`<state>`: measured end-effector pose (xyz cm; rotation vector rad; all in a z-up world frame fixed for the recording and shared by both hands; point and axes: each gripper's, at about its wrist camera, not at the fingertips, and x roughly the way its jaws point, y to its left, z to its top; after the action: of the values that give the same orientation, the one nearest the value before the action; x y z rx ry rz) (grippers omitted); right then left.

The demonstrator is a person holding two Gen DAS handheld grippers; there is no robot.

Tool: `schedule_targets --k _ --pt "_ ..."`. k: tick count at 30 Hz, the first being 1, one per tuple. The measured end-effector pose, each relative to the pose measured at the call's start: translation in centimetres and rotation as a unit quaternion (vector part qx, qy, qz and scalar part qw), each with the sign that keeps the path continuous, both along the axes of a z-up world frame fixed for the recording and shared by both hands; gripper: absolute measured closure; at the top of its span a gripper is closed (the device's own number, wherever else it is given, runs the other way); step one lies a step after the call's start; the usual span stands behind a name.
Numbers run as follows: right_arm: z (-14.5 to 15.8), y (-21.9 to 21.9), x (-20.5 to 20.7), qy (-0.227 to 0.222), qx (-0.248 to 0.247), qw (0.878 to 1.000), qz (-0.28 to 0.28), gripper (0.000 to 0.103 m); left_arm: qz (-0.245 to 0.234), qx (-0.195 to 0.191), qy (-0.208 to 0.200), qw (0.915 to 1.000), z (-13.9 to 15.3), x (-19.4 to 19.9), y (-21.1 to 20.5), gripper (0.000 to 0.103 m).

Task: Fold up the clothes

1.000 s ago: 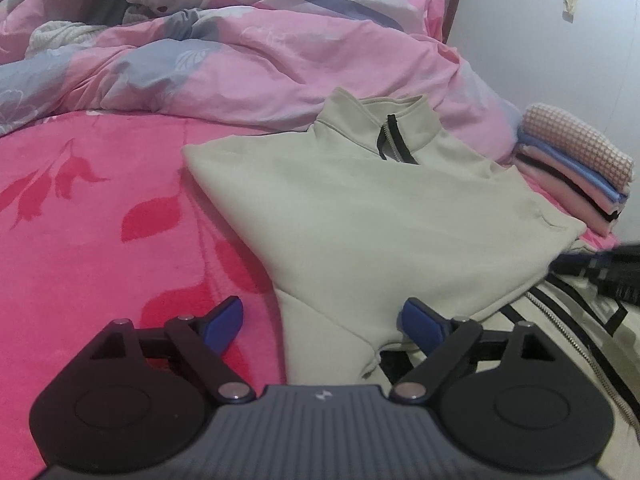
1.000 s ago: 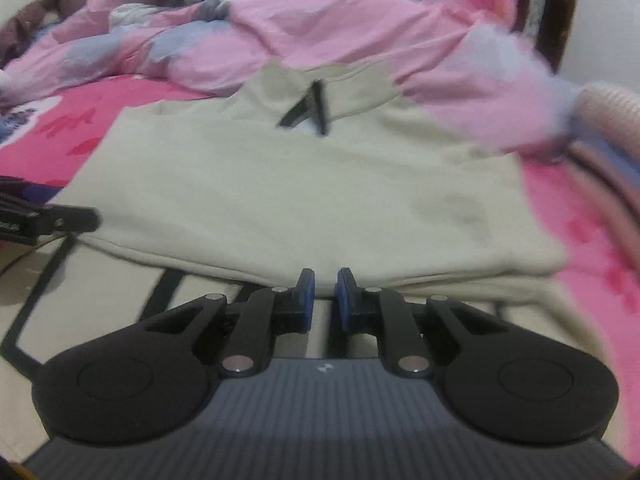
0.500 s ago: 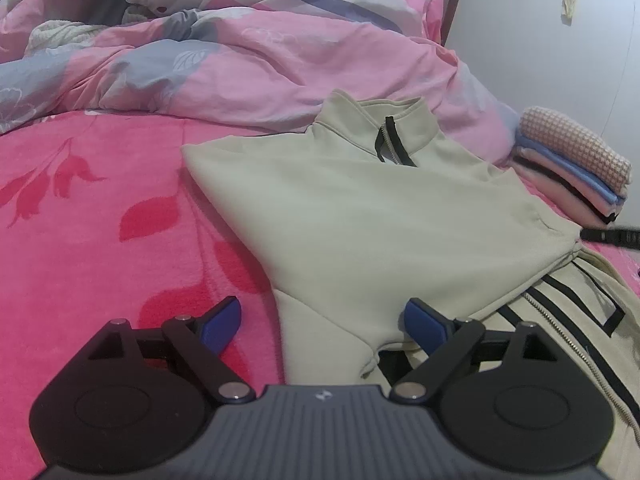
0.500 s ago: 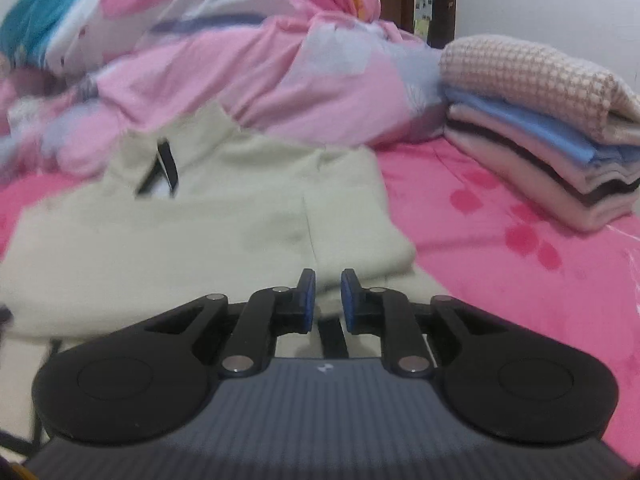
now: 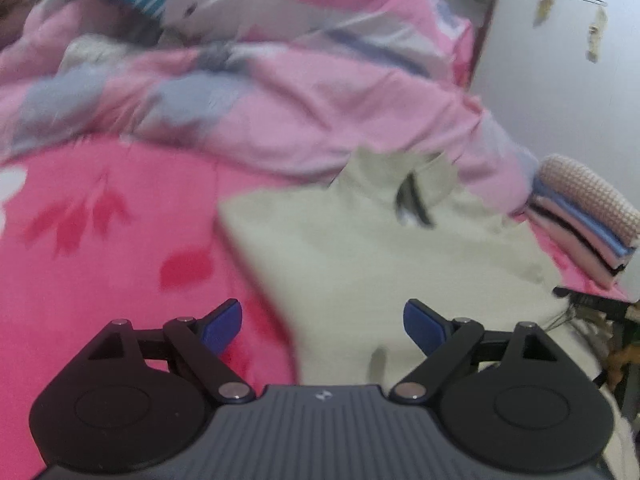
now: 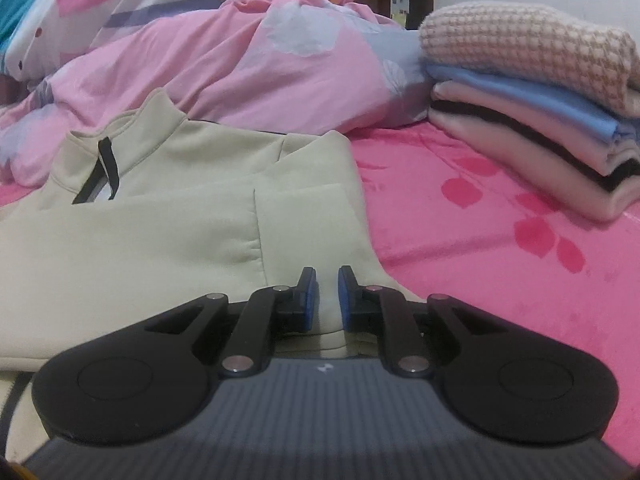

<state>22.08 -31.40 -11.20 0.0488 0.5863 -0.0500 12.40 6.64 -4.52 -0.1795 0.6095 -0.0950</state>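
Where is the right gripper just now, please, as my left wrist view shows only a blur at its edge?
Observer: The right gripper sits at the near right edge of the beige pullover, jaws almost together. I cannot tell whether they pinch cloth.
Operator: Is that side folded in?
Observer: Yes, a flap of the right side lies folded over the front.
Operator: And the folded stack?
Observer: The folded stack stands apart from the pullover, with bare pink sheet between them.
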Motion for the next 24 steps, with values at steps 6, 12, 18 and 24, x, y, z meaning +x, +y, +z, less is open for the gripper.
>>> schedule_targets --k 6,12,18,24 --pt "-0.1 -0.9 -0.4 -0.004 0.034 0.999 0.0 0.092 -0.021 0.063 0.011 0.9977 0.7 3.9 -5.3 0.02" --pt "-0.2 -0.8 -0.6 -0.009 0.036 0.999 0.001 0.092 -0.008 0.112 0.074 0.9908 -2.3 8.2 -8.3 0.037" --pt "-0.3 -0.9 -0.7 -0.012 0.043 0.999 0.002 0.092 0.006 0.103 0.109 0.9886 -3.1 9.2 -7.7 0.05" --pt "-0.3 -1.0 -0.7 -0.013 0.049 0.999 0.003 0.092 0.015 0.106 0.116 0.9874 -3.0 10.9 -8.4 0.053"
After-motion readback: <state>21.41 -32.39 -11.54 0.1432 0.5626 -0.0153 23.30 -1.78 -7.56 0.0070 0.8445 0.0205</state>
